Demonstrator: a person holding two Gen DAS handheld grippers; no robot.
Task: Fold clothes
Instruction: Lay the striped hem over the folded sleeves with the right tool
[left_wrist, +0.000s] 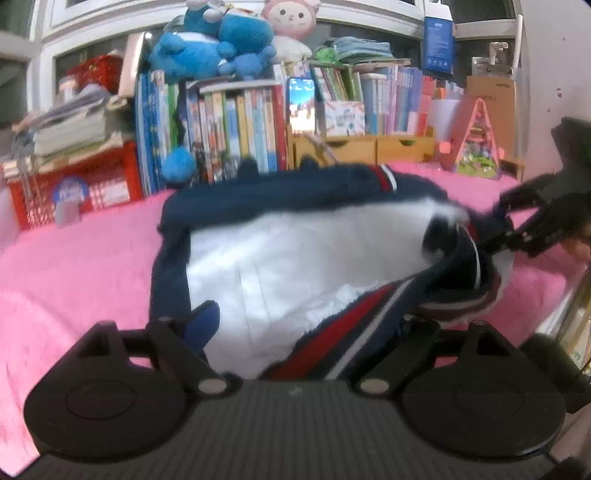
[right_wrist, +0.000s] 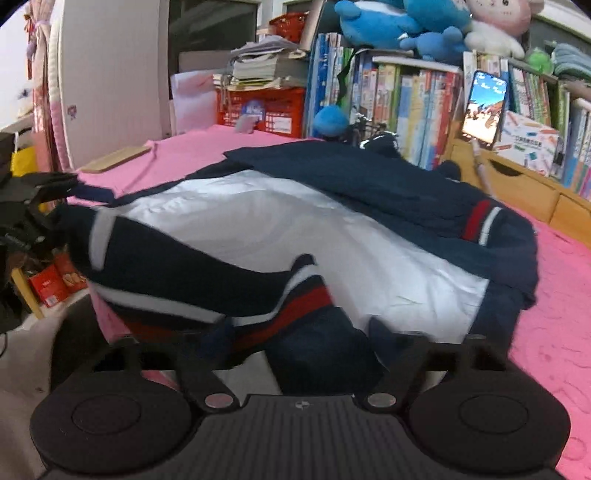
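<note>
A navy jacket with white lining and red-white stripes (left_wrist: 295, 251) lies on the pink blanket (left_wrist: 74, 266); it also shows in the right wrist view (right_wrist: 332, 229). My left gripper (left_wrist: 303, 332) holds the striped hem; it appears at the left edge of the right wrist view (right_wrist: 48, 192), shut on the fabric. My right gripper (right_wrist: 299, 339) is shut on the hem's other part and appears in the left wrist view (left_wrist: 506, 225). The hem is lifted between both grippers above the white lining. Fabric hides the fingertips.
Behind the blanket stands a row of books (left_wrist: 229, 125) with blue plush toys (left_wrist: 214, 44) on top, a red crate (left_wrist: 74, 184), a phone (right_wrist: 484, 107) and wooden drawers (left_wrist: 369, 147). The blanket's near edge drops off at the left of the right wrist view (right_wrist: 92, 295).
</note>
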